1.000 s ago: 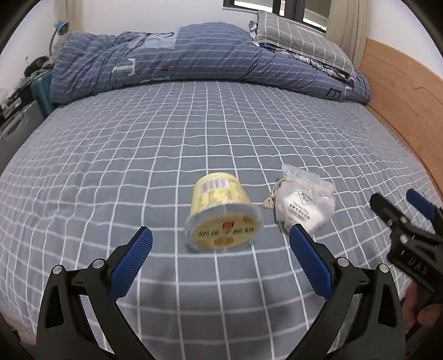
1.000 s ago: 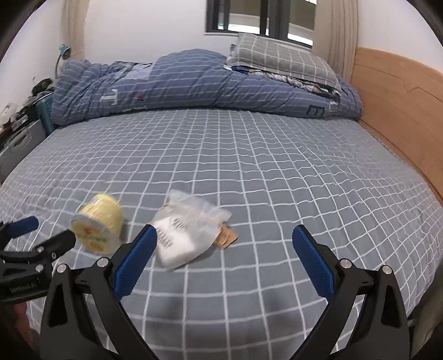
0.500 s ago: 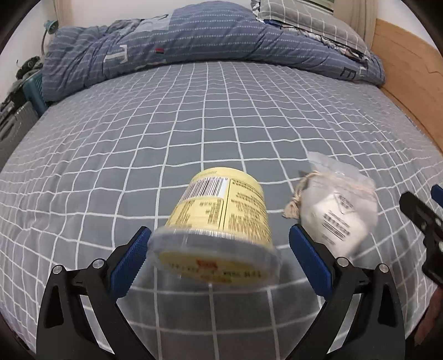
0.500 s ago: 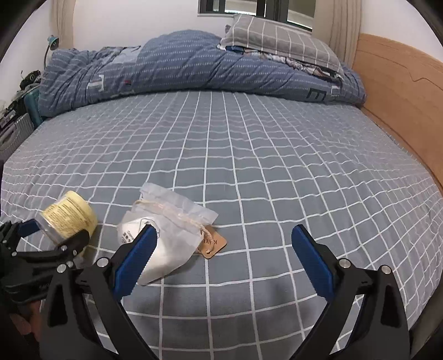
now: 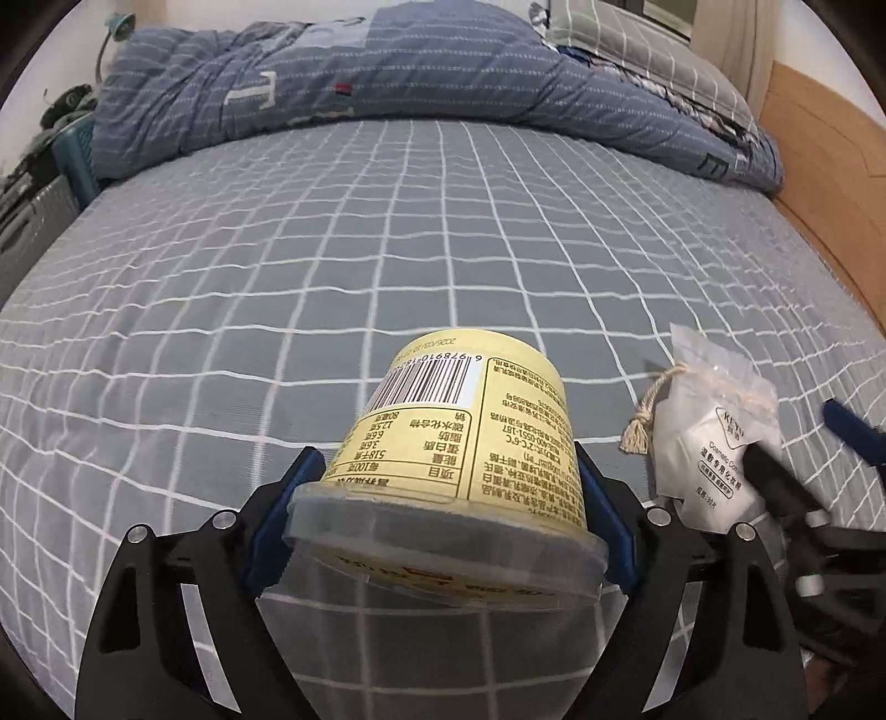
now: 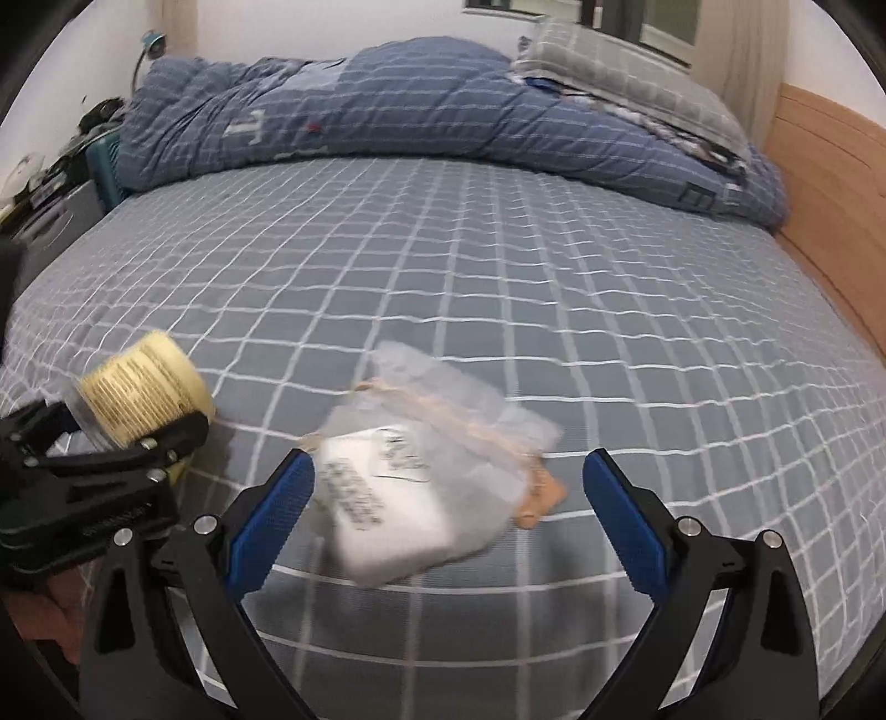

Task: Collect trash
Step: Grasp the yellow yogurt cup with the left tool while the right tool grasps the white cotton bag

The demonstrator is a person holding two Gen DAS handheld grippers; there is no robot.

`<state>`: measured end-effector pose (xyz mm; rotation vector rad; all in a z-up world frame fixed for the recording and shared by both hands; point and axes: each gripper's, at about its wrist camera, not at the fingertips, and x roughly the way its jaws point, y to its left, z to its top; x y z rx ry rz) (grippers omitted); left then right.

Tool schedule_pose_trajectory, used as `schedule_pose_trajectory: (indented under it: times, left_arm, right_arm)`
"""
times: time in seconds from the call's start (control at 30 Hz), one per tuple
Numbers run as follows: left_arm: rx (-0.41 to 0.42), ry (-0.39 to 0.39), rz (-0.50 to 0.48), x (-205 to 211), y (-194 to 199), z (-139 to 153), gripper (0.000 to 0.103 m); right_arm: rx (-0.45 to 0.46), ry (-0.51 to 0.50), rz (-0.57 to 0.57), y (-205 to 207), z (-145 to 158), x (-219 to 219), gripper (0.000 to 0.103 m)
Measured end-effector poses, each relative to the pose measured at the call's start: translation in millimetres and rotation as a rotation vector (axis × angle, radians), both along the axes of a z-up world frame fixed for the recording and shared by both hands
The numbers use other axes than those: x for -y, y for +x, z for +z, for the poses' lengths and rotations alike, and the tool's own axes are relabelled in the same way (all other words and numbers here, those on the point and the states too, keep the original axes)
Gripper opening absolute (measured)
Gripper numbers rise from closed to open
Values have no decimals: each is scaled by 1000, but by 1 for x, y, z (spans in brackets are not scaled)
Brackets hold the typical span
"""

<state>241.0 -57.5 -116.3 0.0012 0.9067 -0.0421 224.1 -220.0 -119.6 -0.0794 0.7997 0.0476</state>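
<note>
A yellow cup (image 5: 465, 443) with a clear lid lies on its side on the grey checked bed. My left gripper (image 5: 443, 526) has its blue pads against both sides of the cup near the lid. The cup also shows in the right wrist view (image 6: 141, 390), between the left gripper's fingers (image 6: 166, 437). A clear drawstring pouch (image 6: 421, 487) with a white packet inside lies to the right of the cup; it also shows in the left wrist view (image 5: 714, 437). My right gripper (image 6: 448, 520) is open with the pouch between its fingers, not touching.
A rumpled blue duvet (image 5: 387, 77) and a grey pillow (image 5: 637, 50) lie at the far end of the bed. A wooden bed frame (image 5: 830, 166) runs along the right. Dark clutter (image 6: 50, 183) stands at the far left of the bed.
My left gripper moved forward around the yellow cup and closed on it. My right gripper moved forward and left until the pouch sits between its open fingers.
</note>
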Motion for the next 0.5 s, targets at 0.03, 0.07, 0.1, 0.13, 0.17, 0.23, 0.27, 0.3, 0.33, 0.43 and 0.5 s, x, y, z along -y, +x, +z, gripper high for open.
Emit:
schedule_pose_trajectory:
  times: [0.03, 0.07, 0.1, 0.13, 0.17, 0.23, 0.27, 0.3, 0.33, 0.43, 0.5]
  left_arm:
    - [4, 0, 2, -2, -1, 3, 84]
    - [11, 1, 4, -5, -3, 5, 84]
    - [19, 1, 8, -9, -5, 9, 84]
    - [24, -2, 10, -10, -8, 12, 84]
    - [28, -11, 11, -13, -10, 13, 84]
    - [33, -18, 15, -18, -11, 16, 84]
    - [34, -21, 18, -21, -12, 16, 84]
    - [33, -25, 19, -21, -11, 16, 84]
    - [30, -31, 21, -22, -11, 16, 84]
    - [27, -42, 21, -24, -11, 15, 84]
    - [27, -45, 20, -24, -11, 15, 84]
  right_arm:
    - [-4, -1, 3, 2, -2, -3, 94]
    - [-12, 2, 5, 4, -4, -4, 94]
    - [-25, 18, 1, 8, -9, -5, 94]
    - [-35, 31, -1, 10, -12, -4, 93]
    - [-57, 54, -2, 14, -16, -4, 89]
    - [-83, 70, -17, 20, -23, -2, 87]
    - [-94, 75, -23, 23, -26, 0, 85]
    - [-110, 85, -26, 25, -31, 0, 83]
    - [-117, 95, -26, 26, -33, 1, 82]
    - [-131, 113, -10, 26, -36, 0, 65]
    - [-136, 100, 13, 25, -36, -5, 48]
